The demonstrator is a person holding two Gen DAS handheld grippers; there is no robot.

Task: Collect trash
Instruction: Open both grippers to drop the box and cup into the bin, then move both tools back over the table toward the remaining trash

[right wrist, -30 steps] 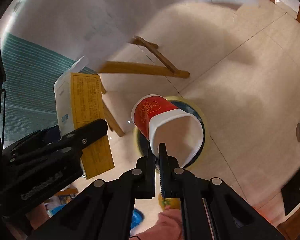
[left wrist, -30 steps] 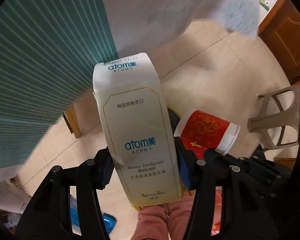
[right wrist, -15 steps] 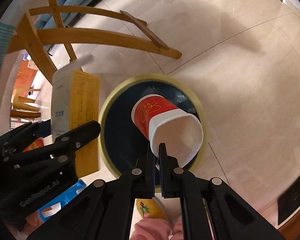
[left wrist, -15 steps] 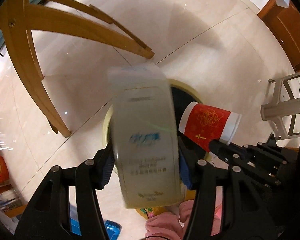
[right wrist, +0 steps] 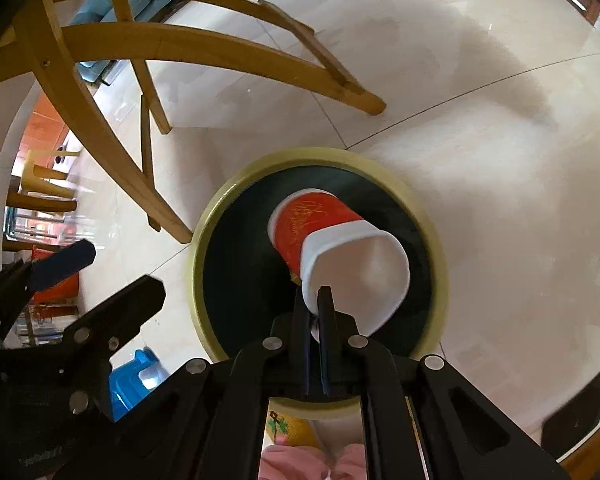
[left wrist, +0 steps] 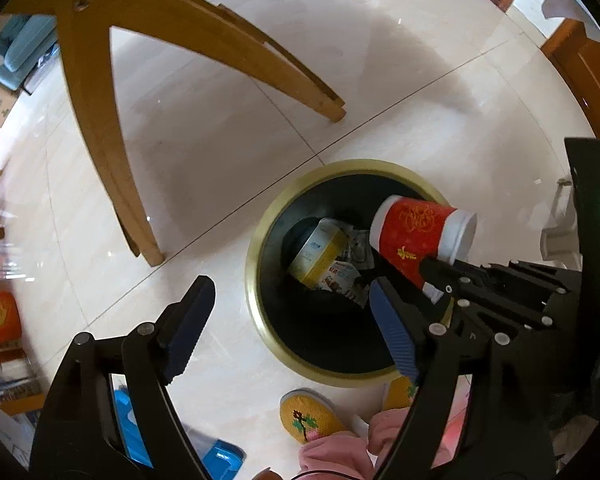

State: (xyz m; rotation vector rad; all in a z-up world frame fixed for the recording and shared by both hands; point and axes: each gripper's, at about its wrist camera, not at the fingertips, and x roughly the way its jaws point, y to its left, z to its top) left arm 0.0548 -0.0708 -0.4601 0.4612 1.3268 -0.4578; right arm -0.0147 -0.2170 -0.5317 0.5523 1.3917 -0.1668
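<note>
Box dropped, cup next.
The box (left wrist: 318,252) now lies in the bin (left wrist: 260,312), out of your left hand-held gripper (left wrist: 290,330), whose empty jaws are opening; your right hand-held gripper (right wrist: 318,312), loosening, pinches the cup (right wrist: 336,252) above it.

One cup (right wrist: 332,240), one bin (right wrist: 436,232) (one box (left wrist: 318,252))

glossy cream tiled floor (left wrist: 380,80) carries a round yellow-rimmed trash bin (left wrist: 260,236) at centre, wooden chair legs (left wrist: 100,140) to its far left, a blue box (right wrist: 134,380) near left
</note>
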